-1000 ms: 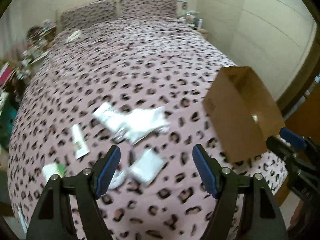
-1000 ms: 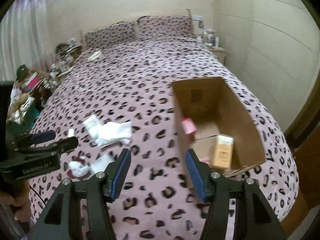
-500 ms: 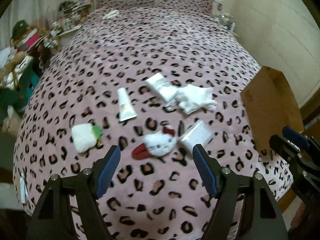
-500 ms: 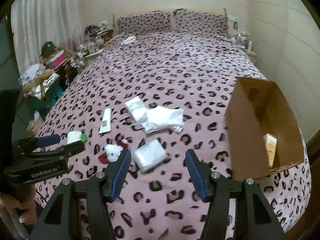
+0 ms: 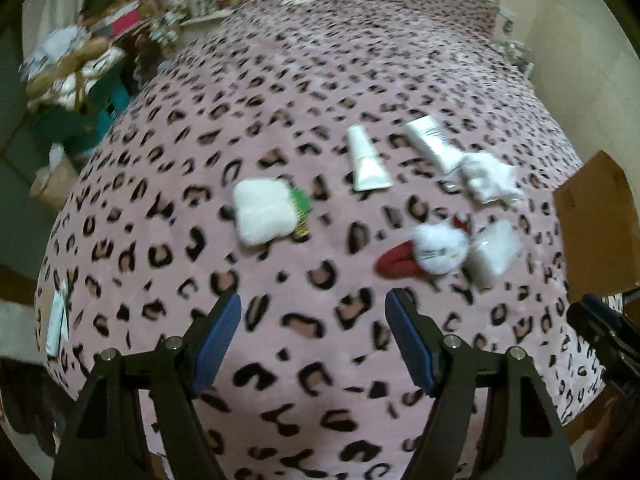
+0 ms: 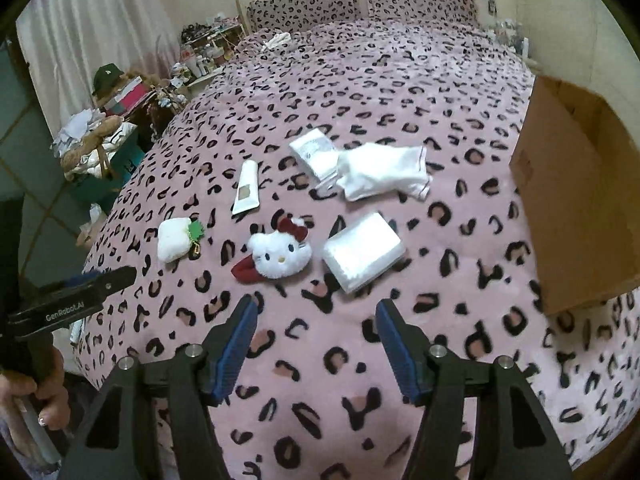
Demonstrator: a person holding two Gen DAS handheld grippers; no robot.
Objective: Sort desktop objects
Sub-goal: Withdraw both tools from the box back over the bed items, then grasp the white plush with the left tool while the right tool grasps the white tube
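Loose items lie on the pink leopard bedspread (image 6: 400,92): a white cat plush with a red bow (image 6: 279,255) (image 5: 438,249), a clear plastic packet (image 6: 362,251) (image 5: 496,251), a white plush with a green tag (image 6: 175,237) (image 5: 265,210), a white tube (image 6: 247,187) (image 5: 367,158), a white pouch (image 6: 314,152) (image 5: 430,140) and white socks (image 6: 382,173) (image 5: 489,176). A cardboard box (image 6: 576,196) (image 5: 596,220) stands to the right. My left gripper (image 5: 313,340) is open and empty, short of the plushes. My right gripper (image 6: 314,340) is open and empty, just short of the cat plush and packet.
Cluttered shelves and bags (image 6: 116,120) stand left of the bed. Two pillows (image 6: 360,4) lie at the head. A nightstand with bottles (image 6: 508,32) is at the far right. A white paper (image 5: 56,322) hangs at the bed's left edge.
Both grippers have swung left, away from the box, toward the loose items. The items now sit closer and more central in both views. Both stay open and empty.
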